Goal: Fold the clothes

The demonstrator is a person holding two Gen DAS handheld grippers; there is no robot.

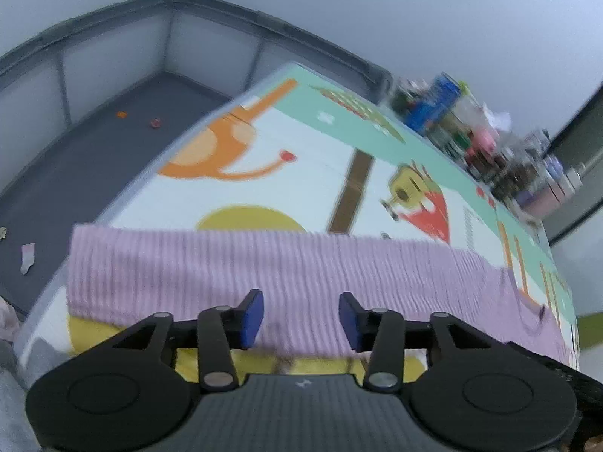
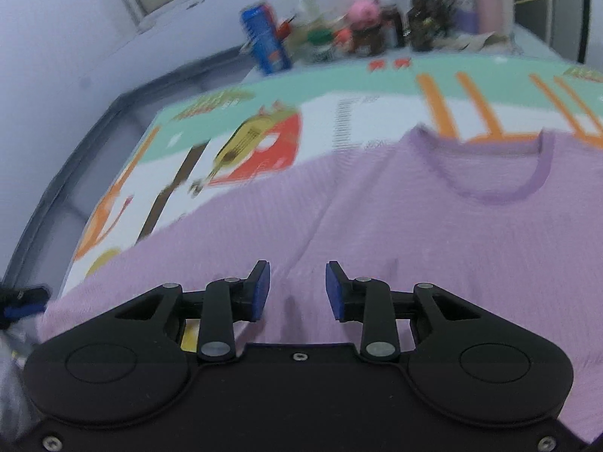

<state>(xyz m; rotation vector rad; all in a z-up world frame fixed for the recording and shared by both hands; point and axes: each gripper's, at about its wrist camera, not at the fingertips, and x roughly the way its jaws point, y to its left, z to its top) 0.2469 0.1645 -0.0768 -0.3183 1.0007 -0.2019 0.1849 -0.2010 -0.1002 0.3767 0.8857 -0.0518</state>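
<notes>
Closest in, the left gripper (image 1: 300, 318) has its blue-padded jaws spread apart with nothing between them, hovering over the near edge of a lilac ribbed-knit top (image 1: 264, 275). Same deal on the other side: the right gripper (image 2: 297, 290) is parted too, empty, sitting over the body of the top (image 2: 377, 233), which lies flat on the table with its round neckline (image 2: 501, 173) toward the far edge. The knit has fine vertical ribs and a soft crease running up the middle.

Under it is a cartoon-print play mat (image 1: 301, 143), smooth looking, with an orange shape, a brown bar, a yellow and red character, and a mint green border. There's small print on the mat, but it's too blurred to read.

Further back, a jumble of bottles and jars (image 2: 361, 30) crowds the table's far side, including a blue can (image 2: 265, 39); any labels are smeared by motion blur. A grey-framed partition (image 1: 113, 37) runs behind.
</notes>
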